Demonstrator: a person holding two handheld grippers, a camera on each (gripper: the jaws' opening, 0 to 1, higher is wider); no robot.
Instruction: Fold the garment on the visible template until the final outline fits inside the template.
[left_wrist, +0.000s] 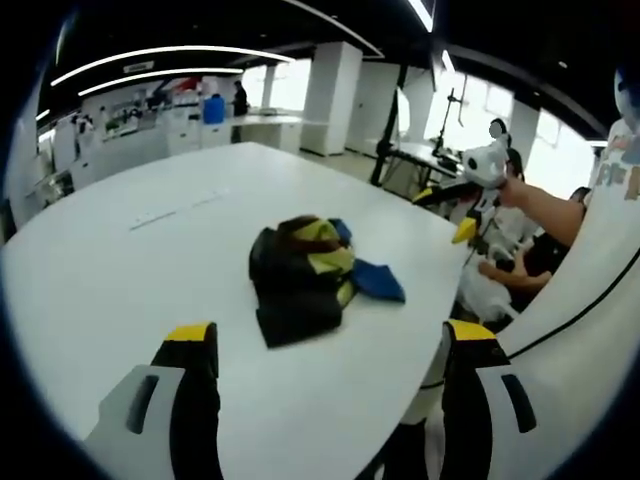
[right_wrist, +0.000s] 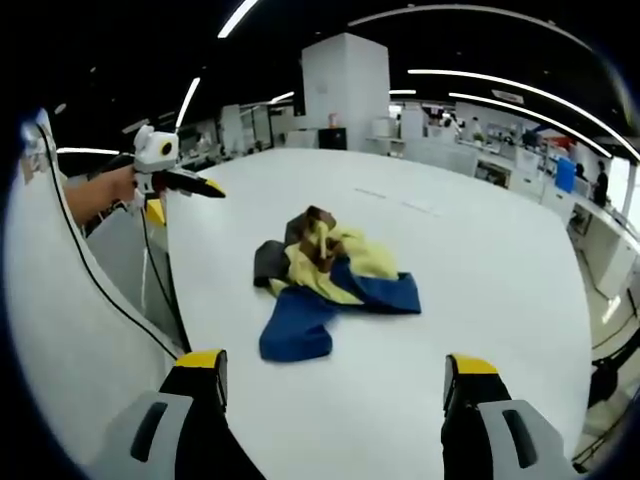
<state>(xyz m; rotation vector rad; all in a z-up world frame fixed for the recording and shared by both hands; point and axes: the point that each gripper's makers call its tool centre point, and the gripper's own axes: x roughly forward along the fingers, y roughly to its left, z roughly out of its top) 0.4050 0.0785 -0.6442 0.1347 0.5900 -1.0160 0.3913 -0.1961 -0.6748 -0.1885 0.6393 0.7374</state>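
A crumpled garment (left_wrist: 300, 275) in black, yellow, blue and brown lies bunched in a heap near the middle of the white table (left_wrist: 120, 280). In the right gripper view the garment (right_wrist: 330, 270) shows a blue part spread toward me. My left gripper (left_wrist: 330, 345) is open and empty, short of the heap. My right gripper (right_wrist: 335, 370) is also open and empty, on the other side of the heap. Each gripper appears in the other's view, held in a hand off the table's edge: the right gripper (left_wrist: 455, 205) and the left gripper (right_wrist: 180, 185).
Faint thin marks (left_wrist: 180, 208) run across the table beyond the garment, also visible as marks (right_wrist: 400, 200). A black cable (right_wrist: 110, 300) hangs along the table's edge. A person (left_wrist: 520, 260) sits beside the table. Pillars and desks stand behind.
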